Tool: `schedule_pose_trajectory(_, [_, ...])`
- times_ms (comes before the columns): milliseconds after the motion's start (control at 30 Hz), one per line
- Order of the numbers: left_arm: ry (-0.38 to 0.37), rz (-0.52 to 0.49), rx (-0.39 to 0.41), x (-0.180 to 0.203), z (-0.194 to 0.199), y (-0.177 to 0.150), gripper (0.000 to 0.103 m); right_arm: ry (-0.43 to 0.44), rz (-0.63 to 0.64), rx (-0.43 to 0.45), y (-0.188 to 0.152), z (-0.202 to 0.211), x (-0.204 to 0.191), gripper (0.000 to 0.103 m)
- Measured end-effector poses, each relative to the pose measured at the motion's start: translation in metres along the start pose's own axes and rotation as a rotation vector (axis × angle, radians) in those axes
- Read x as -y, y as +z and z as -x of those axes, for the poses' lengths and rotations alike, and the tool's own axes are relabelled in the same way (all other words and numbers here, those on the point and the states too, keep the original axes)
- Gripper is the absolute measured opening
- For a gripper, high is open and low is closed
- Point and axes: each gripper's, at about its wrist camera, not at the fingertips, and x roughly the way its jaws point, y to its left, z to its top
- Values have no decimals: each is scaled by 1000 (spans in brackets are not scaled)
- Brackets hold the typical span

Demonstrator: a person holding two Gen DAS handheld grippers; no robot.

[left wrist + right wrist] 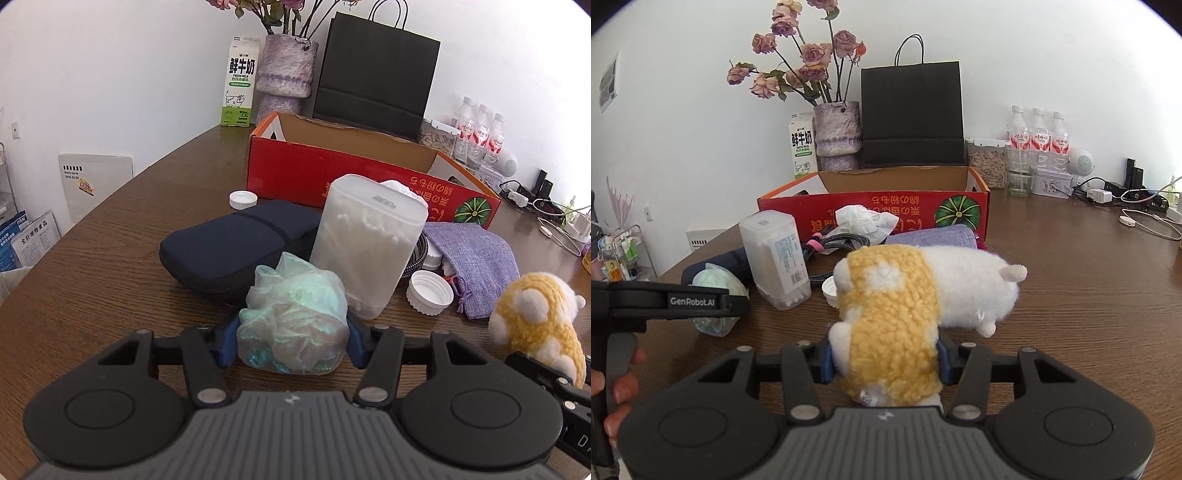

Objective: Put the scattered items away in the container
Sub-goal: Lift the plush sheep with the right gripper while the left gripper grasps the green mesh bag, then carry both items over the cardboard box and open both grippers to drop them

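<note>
While left fingers [293,341] grip crumpled bag [293,325], right fingers [884,360] clamp plush [905,314], swab box [365,247] blocking red carton [369,181].

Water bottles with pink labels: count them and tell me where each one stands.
3. They stand in a row by the back wall, right of the black paper bag: left bottle, middle bottle, right bottle. More could be hidden behind them.

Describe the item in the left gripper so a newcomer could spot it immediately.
Start at the red box on the brown table. Nearer the camera stands a frosted swab box; the crumpled bag sits at its foot, between the left gripper pads. Nothing nearby is translucent, pale-green and crinkled.
</note>
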Motion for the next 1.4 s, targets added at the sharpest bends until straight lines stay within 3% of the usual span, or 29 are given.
schedule_pose_trajectory(200, [-17,-14,22,-4,15,-2,54,-8,9,34,4,3,4,48])
schedule_pose_trajectory(333, [-32,-26,78,-4,31,7,54,-22,32,77,11,4,4,48])
schedule_pose_trajectory(533, [-53,-49,184,0,46,43,54,-42,80,168,38,-1,4,48])
schedule_pose_trajectory(700, [-73,-39,258,4,41,88,54,-39,90,227,80,-23,7,48])
schedule_pose_trajectory(1033, [-72,-23,297,19,-17,165,54,-42,94,283,161,-98,0,48])
schedule_pose_trajectory(1200, [-82,-19,264,23,-63,194,54,-24,88,222,187,-149,0,48])
schedule_pose_trajectory(1400, [-92,-77,151,28,-124,210,55,-26,75,109,198,-201,14,48])
